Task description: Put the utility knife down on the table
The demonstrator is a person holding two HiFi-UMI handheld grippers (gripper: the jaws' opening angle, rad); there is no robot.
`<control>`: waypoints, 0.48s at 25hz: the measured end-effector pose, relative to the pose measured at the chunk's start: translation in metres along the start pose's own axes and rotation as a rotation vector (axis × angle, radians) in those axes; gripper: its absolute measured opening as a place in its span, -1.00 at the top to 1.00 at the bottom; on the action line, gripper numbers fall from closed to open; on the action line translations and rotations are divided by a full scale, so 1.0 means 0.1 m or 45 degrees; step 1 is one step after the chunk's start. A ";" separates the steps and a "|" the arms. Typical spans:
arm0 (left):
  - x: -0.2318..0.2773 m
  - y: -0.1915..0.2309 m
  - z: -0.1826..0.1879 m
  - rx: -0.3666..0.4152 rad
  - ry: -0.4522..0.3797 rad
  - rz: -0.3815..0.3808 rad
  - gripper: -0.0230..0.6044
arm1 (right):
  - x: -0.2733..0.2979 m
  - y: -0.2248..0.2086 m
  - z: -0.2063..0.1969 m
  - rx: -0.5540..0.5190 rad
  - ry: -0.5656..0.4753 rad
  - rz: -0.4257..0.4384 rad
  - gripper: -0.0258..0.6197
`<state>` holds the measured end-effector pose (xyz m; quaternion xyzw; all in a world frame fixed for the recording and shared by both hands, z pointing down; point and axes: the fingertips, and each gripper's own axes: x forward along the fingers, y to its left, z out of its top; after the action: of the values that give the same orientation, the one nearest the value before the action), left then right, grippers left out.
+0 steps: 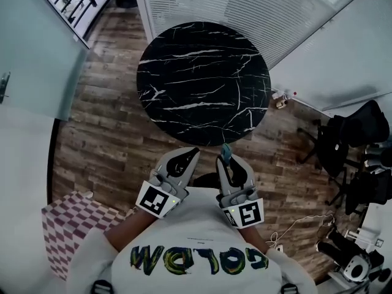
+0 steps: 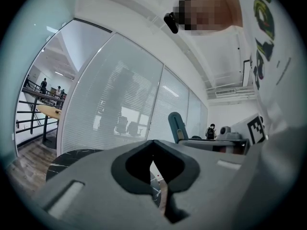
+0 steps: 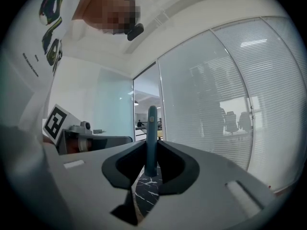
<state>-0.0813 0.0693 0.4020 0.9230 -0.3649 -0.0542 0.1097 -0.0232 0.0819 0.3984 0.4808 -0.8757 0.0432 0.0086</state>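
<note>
Ahead stands the table (image 1: 202, 84); utility knife (image 3: 151, 128) in right claw (image 3: 151, 169).

Round counter (image 1: 203, 81), black stone look with white veins, standing on wood-plank floor (image 1: 104, 146) just beside slatted glass wall (image 1: 245, 5). Also on floor: pink-and-white checkered box (image 1: 64, 225) at lower left, black chair (image 1: 361, 130) at right.

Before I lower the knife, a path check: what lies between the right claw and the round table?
Nothing. The head view shows only floor between the right claw, gripping the utility knife, and the table.
</note>
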 end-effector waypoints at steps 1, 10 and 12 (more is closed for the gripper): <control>0.01 0.02 -0.01 -0.001 0.008 0.001 0.92 | 0.02 -0.02 -0.01 0.004 0.006 -0.001 0.69; 0.35 -0.01 -0.08 0.008 0.038 0.024 0.92 | 0.08 -0.39 -0.01 0.023 -0.005 0.017 0.69; 0.47 -0.05 -0.06 0.023 0.028 0.034 0.93 | 0.07 -0.51 0.01 0.020 -0.019 0.030 0.69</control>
<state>-0.0426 0.0413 0.4060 0.9194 -0.3766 -0.0392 0.1061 0.0162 0.0485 0.4008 0.4708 -0.8810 0.0465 -0.0021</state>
